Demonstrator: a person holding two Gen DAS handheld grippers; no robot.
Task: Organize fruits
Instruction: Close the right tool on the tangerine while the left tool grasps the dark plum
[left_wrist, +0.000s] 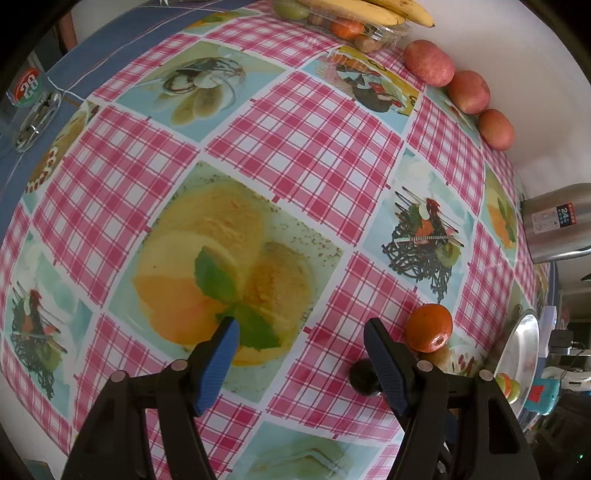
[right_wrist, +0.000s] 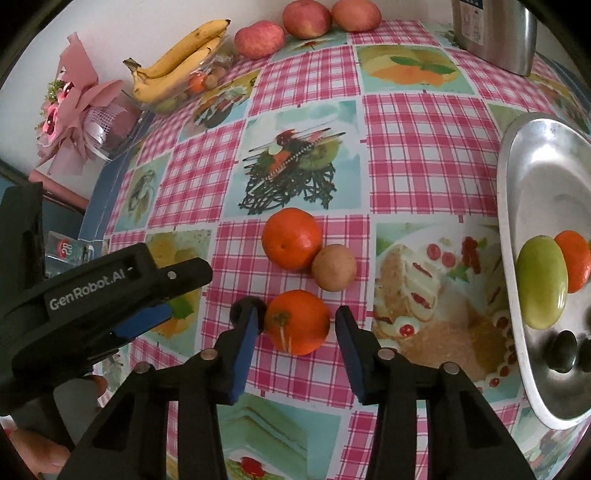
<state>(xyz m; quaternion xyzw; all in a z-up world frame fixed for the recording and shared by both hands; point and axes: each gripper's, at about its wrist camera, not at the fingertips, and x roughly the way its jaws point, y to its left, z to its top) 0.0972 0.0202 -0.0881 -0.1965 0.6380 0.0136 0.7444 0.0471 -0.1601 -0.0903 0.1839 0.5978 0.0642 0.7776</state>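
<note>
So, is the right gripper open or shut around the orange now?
Open. The right gripper has its blue pads on either side of the nearest orange, with a visible gap on each side, so nothing is clamped yet.

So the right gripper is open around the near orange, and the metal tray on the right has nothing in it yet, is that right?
Not quite. The right wrist view shows the metal tray already holds fruit: a green fruit and an orange one beside it. The rest stands: the right gripper is open, its fingers either side of the near orange.
</note>
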